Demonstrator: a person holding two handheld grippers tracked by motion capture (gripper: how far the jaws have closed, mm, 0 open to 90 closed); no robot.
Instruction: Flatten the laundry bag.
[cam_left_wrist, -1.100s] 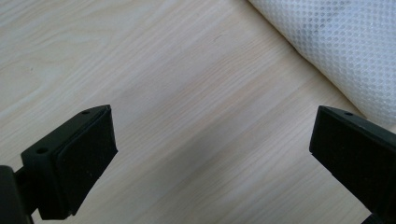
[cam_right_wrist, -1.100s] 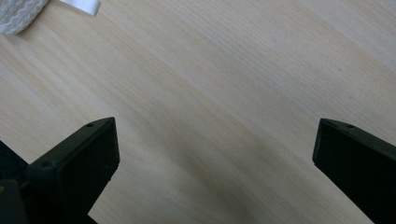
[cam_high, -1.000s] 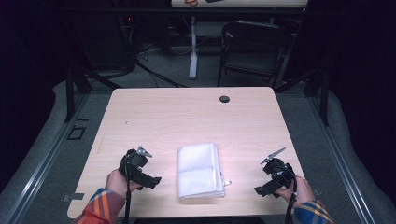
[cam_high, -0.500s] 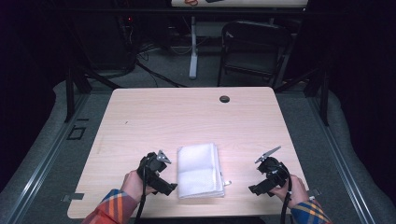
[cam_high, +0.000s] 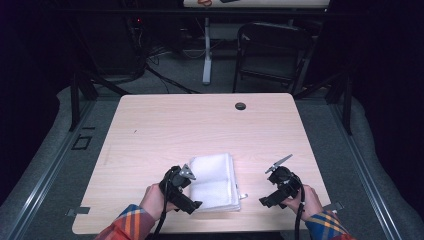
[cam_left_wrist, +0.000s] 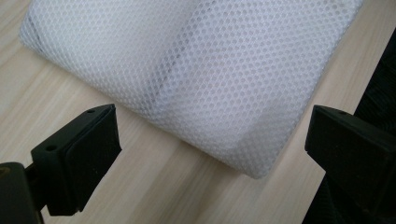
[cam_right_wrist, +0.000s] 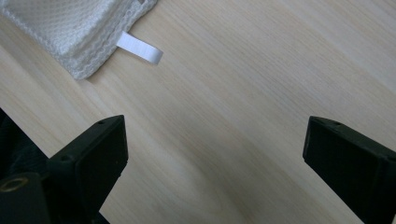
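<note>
**Both grippers close in on the folded mesh cloth**

Since a second ago the left gripper (cam_high: 192, 206) has slid in across the table from well left of the cloth to its near-left corner, and the right gripper (cam_high: 264, 202) has drifted a little inward too, its jaws easing slightly closed with only bare wood between them.

Left side first: the jaws stand wide apart and empty, straddling the corner of the folded white mesh cloth (cam_left_wrist: 196, 70), which lies flat near the front edge of the table (cam_high: 210, 120). It looks light, soft and floppy, several layers thick, so a pinch on one layer would probably peel the stack open. The rounded fold at this corner seems the best bite.

On the right, the jaws are also apart, empty, near the cloth's scalloped corner (cam_right_wrist: 88, 65) and its small white loop tag (cam_right_wrist: 139, 48), a flimsy handle at best.
</note>
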